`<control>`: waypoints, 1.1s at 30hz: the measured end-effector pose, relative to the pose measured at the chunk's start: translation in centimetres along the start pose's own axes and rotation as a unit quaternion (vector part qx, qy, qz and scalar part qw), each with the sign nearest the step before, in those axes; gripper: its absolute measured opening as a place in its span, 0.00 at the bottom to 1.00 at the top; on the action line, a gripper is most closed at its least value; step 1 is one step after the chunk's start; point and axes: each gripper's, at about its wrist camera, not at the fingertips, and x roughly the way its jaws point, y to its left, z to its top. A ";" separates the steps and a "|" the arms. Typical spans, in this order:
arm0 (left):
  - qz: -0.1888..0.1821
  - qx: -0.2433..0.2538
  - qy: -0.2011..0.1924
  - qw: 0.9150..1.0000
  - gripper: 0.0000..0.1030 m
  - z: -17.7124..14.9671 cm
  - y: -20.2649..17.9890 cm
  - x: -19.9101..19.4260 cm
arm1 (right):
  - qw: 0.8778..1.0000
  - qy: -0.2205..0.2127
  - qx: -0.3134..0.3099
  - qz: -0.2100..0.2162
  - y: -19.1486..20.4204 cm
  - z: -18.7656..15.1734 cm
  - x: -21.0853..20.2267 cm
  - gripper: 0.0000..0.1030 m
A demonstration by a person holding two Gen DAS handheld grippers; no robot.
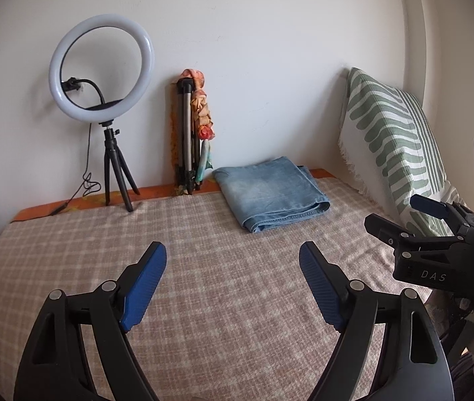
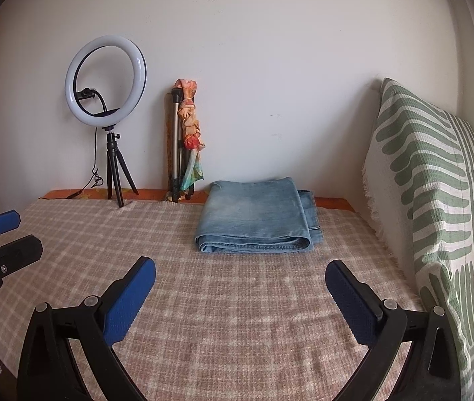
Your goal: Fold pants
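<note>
1. The bed [image 1: 203, 300], under its checked blanket, fills my view; a striped pillow [image 2: 430, 180] stands against the wall at about three o'clock.
2. The pants [image 2: 253, 217] lie at twelve o'clock near the far edge, already a compact folded denim stack, well apart from both grippers.
3. My left gripper [image 1: 233, 280] is spread wide and holds nothing.
4. My right gripper [image 2: 240, 294] is equally wide, also empty.
5. I judge folding is finished; next calls only for drawing back, or neatening the loose edge at the stack's right.
</note>
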 end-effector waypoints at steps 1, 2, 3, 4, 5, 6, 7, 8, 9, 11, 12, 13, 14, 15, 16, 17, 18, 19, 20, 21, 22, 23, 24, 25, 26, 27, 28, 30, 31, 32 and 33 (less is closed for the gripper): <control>0.004 0.000 0.000 1.000 0.79 -0.2 0.1 0.0 | 1.000 -0.001 0.002 -0.001 0.0 -0.1 0.0 1.00; 0.007 -0.001 0.001 1.000 0.79 -0.5 0.2 -0.1 | 1.000 -0.001 0.001 -0.002 0.0 -0.2 0.0 1.00; 0.009 -0.001 0.002 1.000 0.79 -0.7 0.3 -0.1 | 1.000 -0.001 -0.002 -0.004 0.0 -0.3 0.1 1.00; 0.012 -0.003 0.003 1.000 0.79 -0.9 0.4 -0.1 | 1.000 -0.002 -0.007 -0.008 0.1 -0.5 0.1 1.00; 0.014 -0.004 0.005 1.000 0.79 -1.0 0.5 -0.1 | 1.000 -0.002 -0.013 -0.012 0.2 -0.7 0.2 1.00; 0.018 -0.005 0.007 1.000 0.79 -1.1 0.6 0.0 | 1.000 -0.001 -0.019 -0.017 0.3 -0.8 0.2 1.00; 0.021 -0.003 0.008 1.000 0.79 -1.1 0.6 0.0 | 1.000 0.001 -0.024 -0.019 0.3 -1.0 0.3 1.00; 0.024 -0.001 0.008 1.000 0.79 -1.2 0.5 0.1 | 0.999 0.002 -0.027 -0.020 0.4 -1.1 0.3 1.00; 0.027 0.002 0.007 1.000 0.79 -1.2 0.4 0.1 | 0.999 0.004 -0.030 -0.019 0.4 -1.2 0.4 1.00; 0.039 0.008 -0.002 0.999 0.79 -1.4 0.3 -0.1 | 0.999 0.004 -0.032 -0.018 0.5 -1.3 0.4 1.00; 0.041 0.009 -0.005 0.999 0.80 -1.4 0.2 -0.2 | 0.999 0.002 -0.033 -0.018 0.6 -1.2 0.3 1.00; 0.040 0.010 -0.005 0.999 0.84 -1.4 0.2 -0.2 | 0.999 -0.001 -0.034 -0.019 0.6 -1.2 0.2 1.00; 0.039 0.010 -0.003 0.999 0.87 -1.3 0.2 -0.1 | 0.999 -0.003 -0.033 -0.019 0.6 -1.1 0.1 1.00; 0.036 0.009 -0.002 0.999 0.92 -1.3 0.2 -0.1 | 0.999 -0.004 -0.032 -0.018 0.6 -1.0 0.1 1.00; 0.033 0.006 -0.004 0.999 0.96 -1.3 0.2 -0.2 | 0.999 -0.004 -0.031 -0.017 0.7 -1.0 0.1 1.00; 0.032 0.002 -0.008 0.999 0.96 -1.3 0.2 -0.3 | 0.999 -0.004 -0.030 -0.016 0.7 -1.0 0.2 1.00; 0.033 -0.001 -0.010 0.999 0.96 -1.3 0.3 -0.4 | 0.999 -0.002 -0.029 -0.015 0.7 -1.0 0.2 1.00; 0.032 -0.003 -0.012 0.999 0.96 -1.3 0.3 -0.5 | 0.999 -0.001 -0.029 -0.013 0.7 -0.9 0.3 1.00; 0.030 -0.005 -0.010 0.999 0.96 -1.2 0.3 -0.4 | 0.999 -0.001 -0.030 -0.012 0.8 -1.0 0.4 1.00; 0.029 -0.006 -0.008 1.000 0.96 -1.2 0.4 -0.4 | 0.999 -0.001 -0.030 -0.011 0.8 -1.0 0.3 1.00; 0.030 -0.007 -0.006 1.000 0.96 -1.2 0.4 -0.4 | 0.999 -0.001 -0.031 -0.011 0.9 -1.0 0.3 1.00; 0.029 -0.009 -0.005 1.000 0.96 -1.2 0.5 -0.4 | 0.999 -0.002 -0.033 -0.011 0.9 -1.0 0.3 1.00; 0.026 -0.011 -0.005 1.000 0.96 -1.2 0.5 -0.4 | 0.999 -0.003 -0.034 -0.011 0.9 -1.0 0.3 1.00; 0.025 -0.012 -0.005 1.000 0.96 -1.2 0.5 -0.4 | 0.999 -0.003 -0.034 -0.012 0.9 -1.0 0.2 1.00; 0.023 -0.015 -0.003 1.000 0.96 -1.2 0.5 -0.4 | 0.999 -0.004 -0.033 -0.012 0.9 -1.0 0.2 1.00; 0.022 -0.016 -0.001 1.000 0.96 -1.2 0.5 -0.4 | 0.999 -0.004 -0.032 -0.012 0.8 -1.0 0.2 1.00; 0.023 -0.016 0.000 1.000 0.96 -1.3 0.5 -0.4 | 0.999 -0.004 -0.030 -0.012 0.7 -1.0 0.1 1.00; 0.023 -0.015 0.003 1.000 0.96 -1.3 0.4 -0.3 | 1.000 -0.004 -0.028 -0.012 0.6 -1.0 0.1 1.00; 0.023 -0.015 0.002 1.000 0.96 -1.3 0.3 -0.4 | 1.000 -0.004 -0.027 -0.012 0.5 -0.9 0.2 1.00; 0.023 -0.014 0.002 1.000 0.96 -1.3 0.3 -0.4 | 1.000 -0.004 -0.026 -0.012 0.5 -0.9 0.2 1.00; 0.023 -0.014 0.002 1.000 0.96 -1.2 0.3 -0.4 | 1.000 -0.005 -0.025 -0.013 0.5 -0.9 0.2 1.00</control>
